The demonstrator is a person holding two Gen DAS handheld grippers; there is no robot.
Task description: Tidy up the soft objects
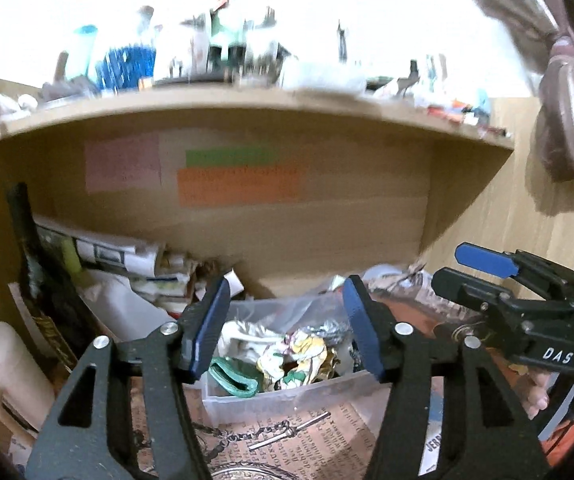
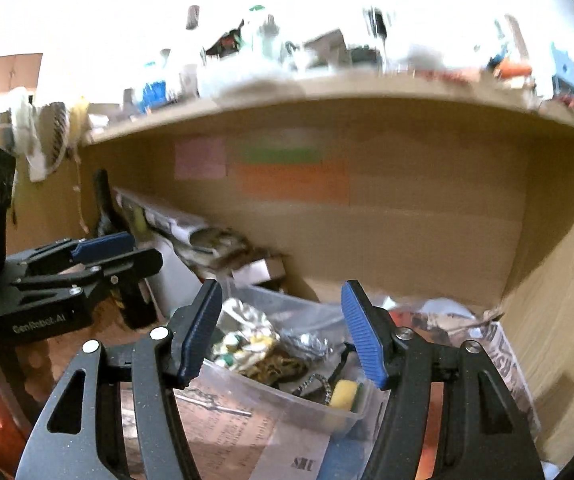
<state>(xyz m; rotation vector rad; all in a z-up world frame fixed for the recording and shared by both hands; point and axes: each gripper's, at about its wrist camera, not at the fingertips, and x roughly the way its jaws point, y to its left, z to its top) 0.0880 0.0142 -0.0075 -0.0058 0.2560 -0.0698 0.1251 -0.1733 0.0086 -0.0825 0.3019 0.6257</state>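
- items on the upper shelf [image 1: 247,96] are motion-blurred and washed out; none identifiable.
- writing on the coloured notes [image 1: 239,186] on the far panel is unreadable.
- clear bin [image 1: 287,394]: near left corner hidden behind the left gripper [image 1: 287,332] finger; tangled contents indistinct.
- cream bottle [image 1: 7,372] at near left partly cut off.

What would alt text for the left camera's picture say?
Open left tongs hover over a clear plastic bin of crumpled soft things, including a green band. Behind is a wooden shelf; the right tongs show at right.
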